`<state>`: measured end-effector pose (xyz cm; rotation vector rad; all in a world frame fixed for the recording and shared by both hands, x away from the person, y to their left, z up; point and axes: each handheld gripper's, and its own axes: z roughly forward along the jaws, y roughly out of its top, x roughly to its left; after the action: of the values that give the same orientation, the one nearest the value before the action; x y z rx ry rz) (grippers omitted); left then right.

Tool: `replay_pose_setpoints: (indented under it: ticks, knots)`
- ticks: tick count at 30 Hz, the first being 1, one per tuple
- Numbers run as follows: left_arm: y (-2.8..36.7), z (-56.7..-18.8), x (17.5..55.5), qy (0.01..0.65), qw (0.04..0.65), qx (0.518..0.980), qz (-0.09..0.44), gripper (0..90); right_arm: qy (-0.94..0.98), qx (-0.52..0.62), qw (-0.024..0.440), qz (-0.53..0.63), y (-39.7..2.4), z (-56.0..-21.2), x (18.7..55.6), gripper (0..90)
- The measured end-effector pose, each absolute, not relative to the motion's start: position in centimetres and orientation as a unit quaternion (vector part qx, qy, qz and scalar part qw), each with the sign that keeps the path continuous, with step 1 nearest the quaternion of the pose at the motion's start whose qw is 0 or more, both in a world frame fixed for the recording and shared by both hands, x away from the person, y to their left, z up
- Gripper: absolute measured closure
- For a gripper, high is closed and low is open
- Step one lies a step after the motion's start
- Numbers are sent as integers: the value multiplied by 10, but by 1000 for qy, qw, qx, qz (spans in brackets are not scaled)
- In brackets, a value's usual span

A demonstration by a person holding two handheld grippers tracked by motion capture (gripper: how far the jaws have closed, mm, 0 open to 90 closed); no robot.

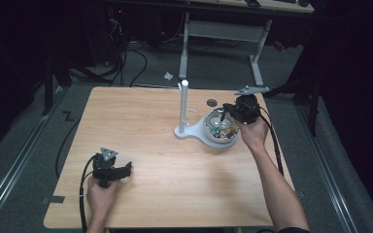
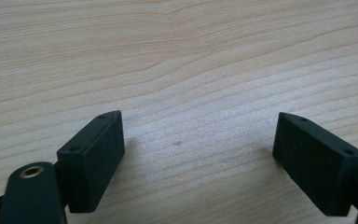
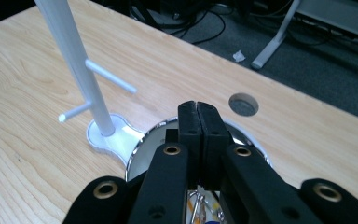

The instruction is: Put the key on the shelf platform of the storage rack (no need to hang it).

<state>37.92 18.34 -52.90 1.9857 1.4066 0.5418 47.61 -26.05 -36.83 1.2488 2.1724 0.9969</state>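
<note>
Nearest the high camera, the left gripper (image 1: 126, 169), black with a grey three-cornered plate on top, rests low on the pale wooden bench (image 1: 141, 131) near its front-left corner, held in a hand with a cable trailing back. Its jaws stand wide apart, nothing between them; in the left gripper view bare wood grain (image 2: 191, 84) lies under them. Farther in and to the right, the right gripper (image 1: 227, 109) hangs over the shiny round metal bowl (image 1: 209, 127), jaws pressed together with no gap; whether anything thin is pinched between them cannot be told. The bowl holds small mixed-colour items (image 1: 225, 132), too small to name. The bowl sits touching the flat base of a white plastic stand with an upright post and short side pegs (image 1: 183, 104). Beyond the bowl, a round dark hole (image 3: 243, 104) is set in the bench top. Past the bench's far edge, cables and a white desk frame (image 1: 223, 31) stand on grey floor.
</note>
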Motion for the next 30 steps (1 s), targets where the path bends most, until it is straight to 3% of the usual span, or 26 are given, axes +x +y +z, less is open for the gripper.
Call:
replay_pose_setpoints:
  ticks: [19, 25, 30]
  knots:
    - [183, -529, 379, 535, 319, 755, 206, 169, 788, 472, 179, 352, -265, -404, 478, 889]
    - [183, -529, 379, 535, 318, 755, 206, 169, 787, 476, 178, 350, -264, -407, 479, 836]
    - [184, -529, 379, 535, 318, 755, 206, 169, 778, 481, 182, 361, -266, -407, 475, 738]
